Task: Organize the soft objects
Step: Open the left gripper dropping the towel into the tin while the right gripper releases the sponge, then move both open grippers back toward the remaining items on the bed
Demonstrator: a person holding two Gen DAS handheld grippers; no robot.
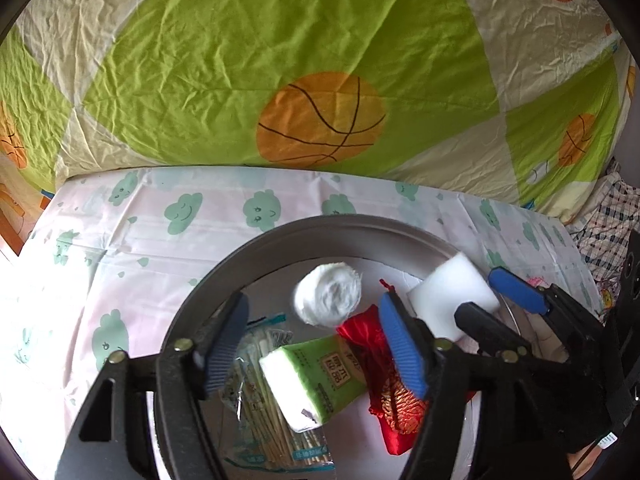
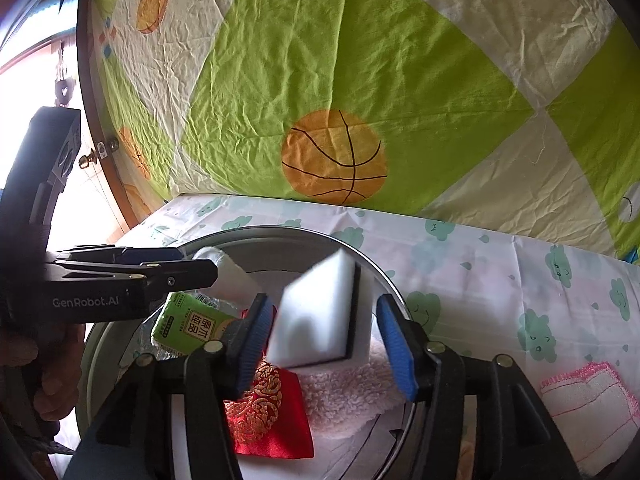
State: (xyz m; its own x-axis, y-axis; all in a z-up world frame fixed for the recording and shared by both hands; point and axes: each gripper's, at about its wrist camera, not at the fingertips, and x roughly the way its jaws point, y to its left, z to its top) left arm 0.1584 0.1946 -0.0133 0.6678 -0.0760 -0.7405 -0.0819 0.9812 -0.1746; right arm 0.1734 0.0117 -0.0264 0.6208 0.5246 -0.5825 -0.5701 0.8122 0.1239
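A round metal tray (image 1: 320, 224) holds the soft things. My left gripper (image 1: 316, 344) is open over it, its blue pads wide apart. Just past its tips a white round roll (image 1: 328, 296) looks blurred and touches neither pad. Below lie a green tissue pack (image 1: 316, 376), a red embroidered pouch (image 1: 384, 380) and a bag of cotton swabs (image 1: 260, 400). My right gripper (image 2: 324, 344) is open too. A white sponge (image 2: 320, 312) stands tilted and blurred between its pads, with a gap on the right side. Under it lie a pink fluffy cloth (image 2: 348, 396) and the red pouch (image 2: 268, 420).
The tray (image 2: 280, 232) sits on a white sheet with green clouds (image 2: 480, 264). Behind it rises a green and cream quilt with basketballs (image 2: 336, 156). A pink-edged white cloth (image 2: 592, 400) lies on the sheet right of the tray. A hand holds the left gripper (image 2: 196, 264) at the tray's left.
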